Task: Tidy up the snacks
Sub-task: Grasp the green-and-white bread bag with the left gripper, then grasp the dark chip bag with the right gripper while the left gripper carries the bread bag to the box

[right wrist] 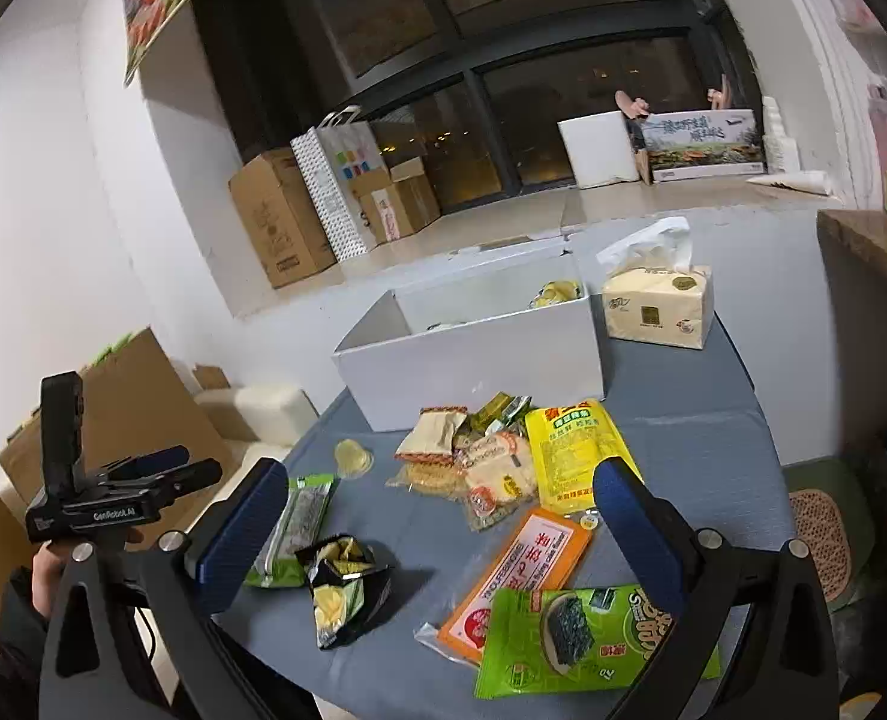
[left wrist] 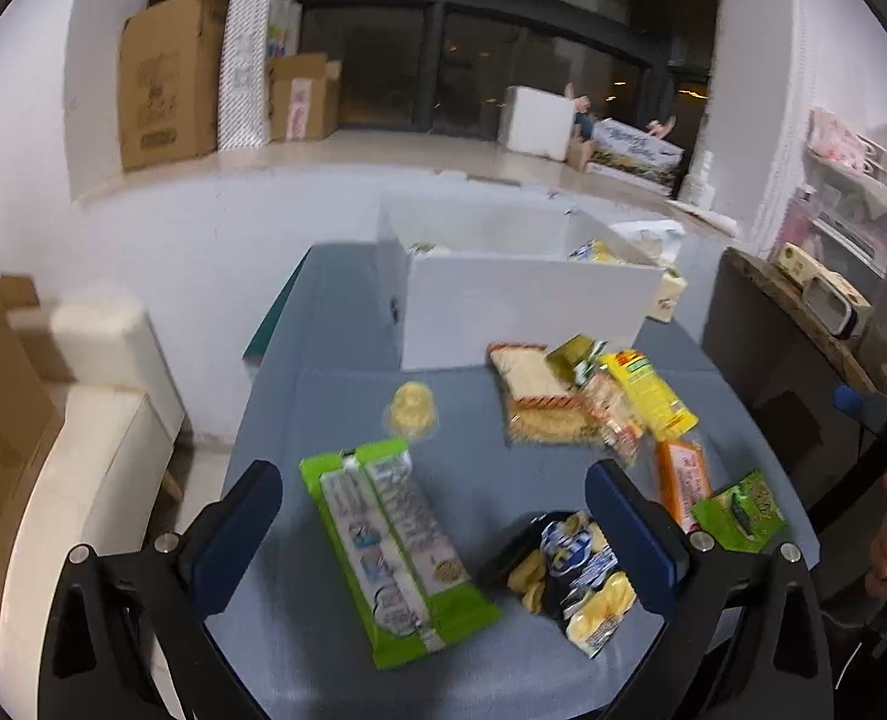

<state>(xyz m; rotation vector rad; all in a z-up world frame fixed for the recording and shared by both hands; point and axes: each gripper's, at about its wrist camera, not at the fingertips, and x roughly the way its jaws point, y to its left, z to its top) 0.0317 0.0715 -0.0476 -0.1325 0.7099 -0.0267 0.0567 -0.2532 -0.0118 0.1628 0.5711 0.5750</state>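
Note:
Snack packs lie scattered on a blue-grey table (left wrist: 347,408) in front of a white box (left wrist: 527,306) (right wrist: 479,360) that holds a few snacks. My left gripper (left wrist: 434,534) hangs open above a long green-and-white pack (left wrist: 392,546) and a black-and-yellow chip bag (left wrist: 569,576). My right gripper (right wrist: 437,528) is open too, over the orange pack (right wrist: 515,576) and the green seaweed pack (right wrist: 581,642), with nothing between its fingers. A yellow pouch (right wrist: 569,450), a pile of cracker packs (right wrist: 473,456) and a small yellow jelly cup (right wrist: 353,456) lie nearer the box.
A tissue pack (right wrist: 659,306) stands to the right of the box. Cardboard boxes (right wrist: 281,216) and a paper bag (right wrist: 341,186) line the window ledge. A cream seat (left wrist: 95,420) stands left of the table, a dark side table (left wrist: 803,324) to the right.

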